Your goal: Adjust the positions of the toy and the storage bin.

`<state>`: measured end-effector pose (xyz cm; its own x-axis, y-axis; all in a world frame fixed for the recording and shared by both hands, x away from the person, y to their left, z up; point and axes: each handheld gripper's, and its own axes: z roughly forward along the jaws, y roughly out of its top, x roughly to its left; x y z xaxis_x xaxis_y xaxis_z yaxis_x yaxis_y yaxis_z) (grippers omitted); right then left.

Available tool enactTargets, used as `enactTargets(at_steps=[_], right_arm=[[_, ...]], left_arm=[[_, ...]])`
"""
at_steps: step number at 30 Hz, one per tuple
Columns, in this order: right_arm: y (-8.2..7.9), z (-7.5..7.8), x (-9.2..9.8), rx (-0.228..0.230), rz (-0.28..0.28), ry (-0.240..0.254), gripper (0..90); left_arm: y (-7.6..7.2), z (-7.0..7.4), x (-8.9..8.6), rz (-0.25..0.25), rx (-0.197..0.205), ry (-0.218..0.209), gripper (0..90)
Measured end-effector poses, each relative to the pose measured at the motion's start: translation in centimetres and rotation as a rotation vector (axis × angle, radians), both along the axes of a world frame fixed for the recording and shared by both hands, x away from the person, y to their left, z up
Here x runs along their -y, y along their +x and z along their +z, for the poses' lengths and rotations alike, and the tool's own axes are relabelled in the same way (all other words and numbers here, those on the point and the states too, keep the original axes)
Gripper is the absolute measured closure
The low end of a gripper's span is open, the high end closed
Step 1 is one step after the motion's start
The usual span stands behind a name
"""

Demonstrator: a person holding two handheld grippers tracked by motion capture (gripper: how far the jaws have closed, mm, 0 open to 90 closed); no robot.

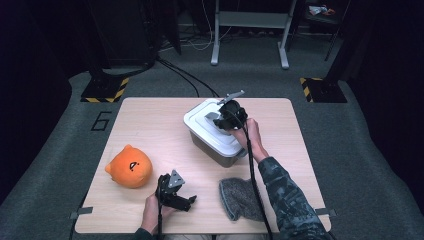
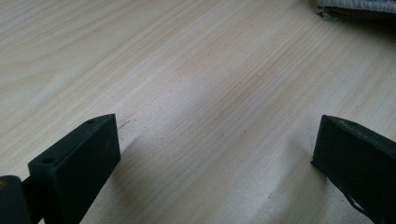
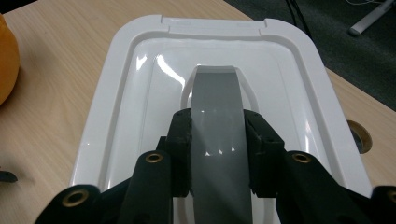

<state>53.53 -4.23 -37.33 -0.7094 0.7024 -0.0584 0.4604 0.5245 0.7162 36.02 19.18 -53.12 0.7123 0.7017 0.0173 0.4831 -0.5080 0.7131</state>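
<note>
A grey storage box [image 1: 220, 150] with a white lid [image 3: 116, 93] sits on the table, right of centre toward the back. A grey handle [image 3: 217, 107] runs along the middle of the lid. My right gripper [image 1: 227, 119] is over the lid, and in the right gripper view its jaws [image 3: 217, 128] press on both sides of the handle. The left gripper [image 1: 189, 201] lies low near the front edge of the table, held by a hand. Its two jaws stand wide apart over bare wood [image 2: 215, 140] with nothing between them.
An orange round plush toy [image 1: 129, 166] sits at the front left of the wooden table [image 1: 150, 120]. A grey folded cloth [image 1: 240, 199] lies at the front right, close to the left gripper. Cables and stand legs cross the floor behind the table.
</note>
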Motion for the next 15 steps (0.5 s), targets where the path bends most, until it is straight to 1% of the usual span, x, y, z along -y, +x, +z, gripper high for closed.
enactTargets(at_steps=[2, 5, 12, 15], right_arm=[[-0.13, -0.01, -0.14, -0.013, -0.017, 0.009, 66.4], [-0.25, -0.05, -0.33, -0.003, -0.024, 0.010, 66.5], [-0.46, -0.08, -0.70, -0.002, -0.045, 0.014, 66.5], [-0.61, -0.15, -0.89, -0.005, -0.060, 0.026, 66.6]], left_arm=[[0.00, 0.00, 0.00, 0.000, 0.000, 0.000, 0.4], [0.00, 0.00, 0.00, 0.000, 0.000, 0.000, 0.4], [0.00, 0.00, 0.00, 0.000, 0.000, 0.000, 0.4], [0.00, 0.00, 0.00, 0.000, 0.000, 0.001, 0.3]])
